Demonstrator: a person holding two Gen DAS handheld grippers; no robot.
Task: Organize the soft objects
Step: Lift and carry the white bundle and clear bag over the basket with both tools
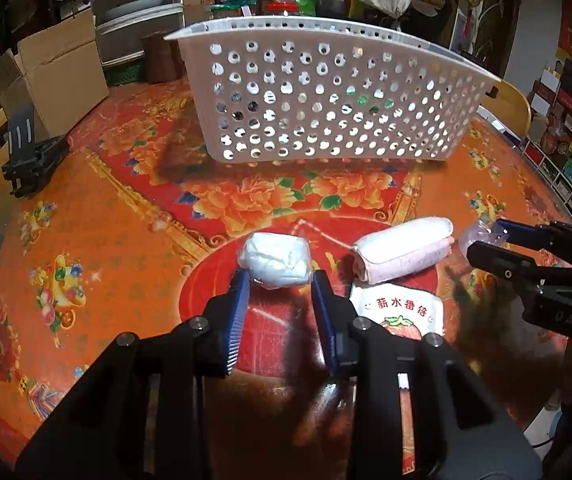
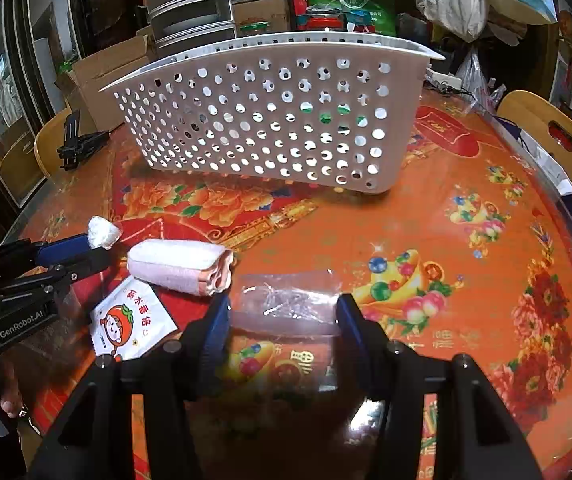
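A white wrapped soft bundle (image 1: 276, 260) lies on the red flowered tablecloth, and my left gripper (image 1: 280, 280) is shut on it, a blue pad against each side. In the right wrist view the bundle (image 2: 104, 232) pokes out of the left gripper (image 2: 86, 250). My right gripper (image 2: 282, 310) is shut on a clear plastic packet (image 2: 289, 302) that rests on the table; the left wrist view shows this packet (image 1: 473, 236) at the right gripper's (image 1: 489, 240) tips. Between the two lie a rolled pink and white towel (image 1: 401, 252) (image 2: 182, 266) and a white cartoon sachet (image 1: 397, 308) (image 2: 132, 324).
A white perforated basket (image 1: 317, 100) (image 2: 266, 120) stands behind the objects at the table's middle. A black folded stand (image 1: 30, 156) and a cardboard box (image 1: 54, 72) are at the far left. Wooden chair backs (image 1: 505, 104) (image 2: 553, 140) border the table. A hand (image 2: 6, 400) shows at bottom left.
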